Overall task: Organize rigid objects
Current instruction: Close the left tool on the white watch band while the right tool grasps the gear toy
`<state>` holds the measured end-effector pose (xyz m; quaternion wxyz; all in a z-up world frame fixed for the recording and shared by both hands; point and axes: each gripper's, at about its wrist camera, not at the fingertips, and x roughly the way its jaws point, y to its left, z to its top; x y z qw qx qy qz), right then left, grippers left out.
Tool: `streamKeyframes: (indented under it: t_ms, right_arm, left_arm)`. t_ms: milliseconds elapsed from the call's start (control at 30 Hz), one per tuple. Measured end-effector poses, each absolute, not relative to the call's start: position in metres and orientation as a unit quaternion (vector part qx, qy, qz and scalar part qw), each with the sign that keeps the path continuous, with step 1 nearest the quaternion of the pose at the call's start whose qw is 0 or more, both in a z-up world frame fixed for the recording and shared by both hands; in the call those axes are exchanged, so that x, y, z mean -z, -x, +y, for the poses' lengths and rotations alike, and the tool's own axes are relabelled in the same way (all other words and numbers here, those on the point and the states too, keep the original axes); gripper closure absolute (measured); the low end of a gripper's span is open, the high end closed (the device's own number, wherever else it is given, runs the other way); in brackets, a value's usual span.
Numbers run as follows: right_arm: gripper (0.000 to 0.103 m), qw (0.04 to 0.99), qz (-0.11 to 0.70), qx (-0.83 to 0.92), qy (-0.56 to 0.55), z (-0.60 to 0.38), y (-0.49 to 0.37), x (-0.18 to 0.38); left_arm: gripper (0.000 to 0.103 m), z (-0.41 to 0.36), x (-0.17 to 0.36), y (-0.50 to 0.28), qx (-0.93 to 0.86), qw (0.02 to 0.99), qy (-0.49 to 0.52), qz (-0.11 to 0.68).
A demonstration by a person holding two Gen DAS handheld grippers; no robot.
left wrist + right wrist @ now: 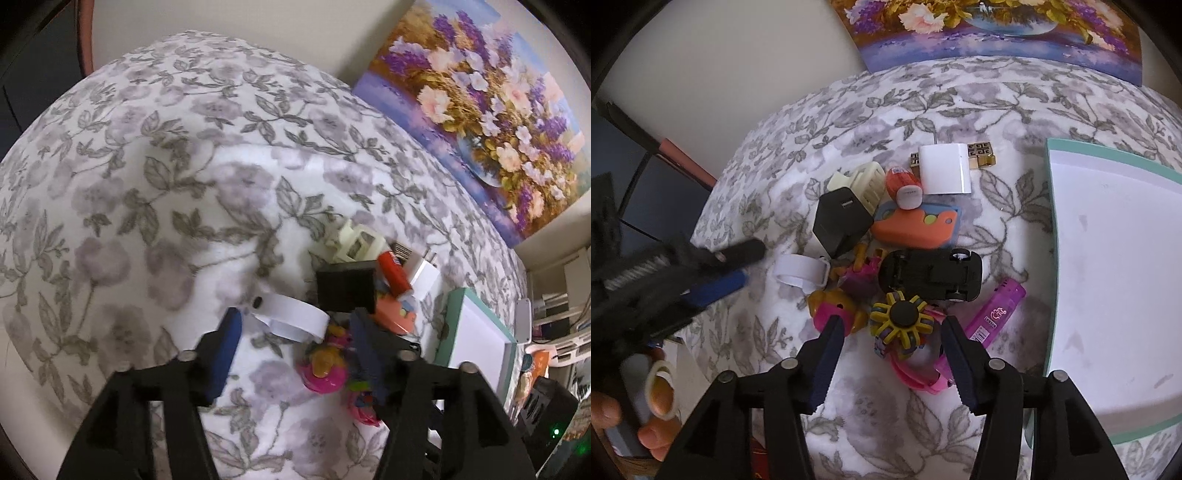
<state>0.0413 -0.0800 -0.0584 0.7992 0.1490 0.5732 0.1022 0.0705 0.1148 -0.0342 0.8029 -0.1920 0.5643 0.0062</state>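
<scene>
A pile of small rigid objects lies on a floral blanket (1015, 110). In the right wrist view I see a black toy car (931, 275), a yellow and black spinner (903, 319), a purple lighter (995, 312), an orange case (916, 227), a black charger (840, 221), a white charger (945, 170) and a white strap (799, 275). My right gripper (892, 325) is open around the spinner. My left gripper (293, 321) is open over the white strap (295, 317), beside the black charger (345, 288). The left gripper also shows at the left in the right wrist view (746, 264).
A white tray with a teal rim (1051, 258) lies right of the pile; it also shows in the left wrist view (448, 332). A flower painting (480, 110) leans on the wall behind. The blanket's edge drops off at the left.
</scene>
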Motion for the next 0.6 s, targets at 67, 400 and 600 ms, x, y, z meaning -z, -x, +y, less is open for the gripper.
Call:
streamKeyframes:
  t_ms: [67, 400, 600]
  right_arm:
    - [0.044, 0.797, 0.577, -0.102, -0.147, -0.078, -0.042, 0.062]
    - [0.044, 0.797, 0.582, -0.095, -0.131, -0.072, -0.046, 0.072]
    - [0.044, 0.800, 0.579, -0.093, -0.128, -0.071, -0.047, 0.072]
  left_arm:
    - [0.038, 0.115, 0.040, -0.074, -0.007, 0.798, 0.188, 0.573]
    - [0.037, 0.099, 0.081, -0.090, 0.010, 0.773, 0.173, 0.610]
    - [0.038, 0.096, 0.096, -0.092, 0.006, 0.767, 0.167, 0.620]
